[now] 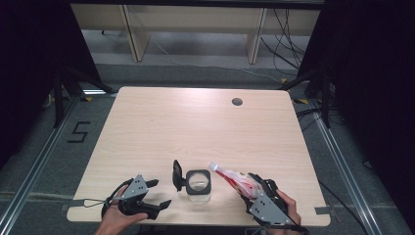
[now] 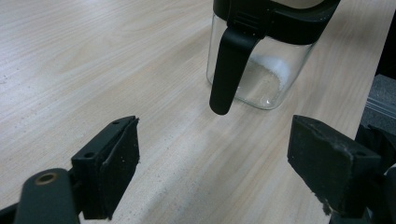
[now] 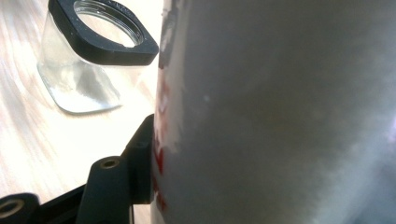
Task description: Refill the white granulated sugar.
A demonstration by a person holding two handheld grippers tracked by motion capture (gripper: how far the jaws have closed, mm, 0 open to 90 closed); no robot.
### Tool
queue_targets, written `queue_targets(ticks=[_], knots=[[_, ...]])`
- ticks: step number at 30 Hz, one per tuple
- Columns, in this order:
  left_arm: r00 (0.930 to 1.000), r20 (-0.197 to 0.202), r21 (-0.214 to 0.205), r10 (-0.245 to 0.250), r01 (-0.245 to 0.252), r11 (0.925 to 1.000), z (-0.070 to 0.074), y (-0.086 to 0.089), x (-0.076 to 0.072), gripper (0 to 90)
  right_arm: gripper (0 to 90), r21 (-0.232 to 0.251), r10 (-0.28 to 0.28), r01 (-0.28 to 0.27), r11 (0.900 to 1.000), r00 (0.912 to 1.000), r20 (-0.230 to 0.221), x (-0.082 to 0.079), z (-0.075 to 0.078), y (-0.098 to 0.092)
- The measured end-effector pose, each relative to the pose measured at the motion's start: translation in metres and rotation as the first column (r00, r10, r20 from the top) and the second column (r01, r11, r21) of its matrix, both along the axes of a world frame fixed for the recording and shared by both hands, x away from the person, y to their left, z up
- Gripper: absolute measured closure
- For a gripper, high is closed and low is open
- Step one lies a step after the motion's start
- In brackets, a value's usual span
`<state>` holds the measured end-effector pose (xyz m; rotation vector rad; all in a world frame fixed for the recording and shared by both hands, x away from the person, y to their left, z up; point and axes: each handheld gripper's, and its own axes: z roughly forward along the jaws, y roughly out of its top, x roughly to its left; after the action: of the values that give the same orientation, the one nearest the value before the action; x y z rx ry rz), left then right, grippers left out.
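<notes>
A square glass jar (image 1: 199, 185) with a black rim stands near the table's front edge, and its black lid (image 1: 177, 175) is flipped open to the left. A little white powder lies in the jar (image 2: 261, 70), whose hanging lid (image 2: 231, 65) faces my left gripper (image 2: 215, 163). That left gripper (image 1: 160, 193) rests open on the table left of the jar, with nothing between its jaws. My right gripper (image 1: 249, 188) is shut on a white and red pouch (image 1: 234, 177), tilted with its upper end toward the jar. The pouch (image 3: 280, 112) hides most of that view, with the jar (image 3: 93, 56) beside it.
The light wooden table (image 1: 195, 122) has a round cable hole (image 1: 237, 102) at the back right. Beyond the far edge stand pale shelf legs (image 1: 132, 34), and loose cables (image 1: 288, 44) lie on the floor. Dark curtains hang on both sides.
</notes>
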<state>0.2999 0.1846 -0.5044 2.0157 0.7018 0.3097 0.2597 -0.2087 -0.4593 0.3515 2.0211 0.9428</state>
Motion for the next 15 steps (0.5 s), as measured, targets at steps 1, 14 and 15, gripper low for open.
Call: queue_targets(ticks=[1, 14, 15], knots=[[1.0000, 0.001, 0.001, 0.000, 0.000, 1.0000, 0.000, 0.000, 0.000, 16.2, 41.8, -0.013, 0.000, 0.000, 0.9999, 1.0000, 0.010, -0.001, 0.001, 0.000], [1.0000, 0.003, 0.003, 0.007, -0.007, 1.0000, 0.000, 0.000, 0.000, 16.2, 42.1, -0.295, 0.012, 0.044, 0.9544, 0.9826, 0.185, -0.012, 0.007, 0.015], [1.0000, 0.002, -0.001, 0.007, -0.007, 1.0000, 0.000, 0.000, 0.000, 16.2, 42.1, -0.289, 0.004, 0.050, 0.9561, 0.9827, 0.185, -0.013, 0.005, 0.016]])
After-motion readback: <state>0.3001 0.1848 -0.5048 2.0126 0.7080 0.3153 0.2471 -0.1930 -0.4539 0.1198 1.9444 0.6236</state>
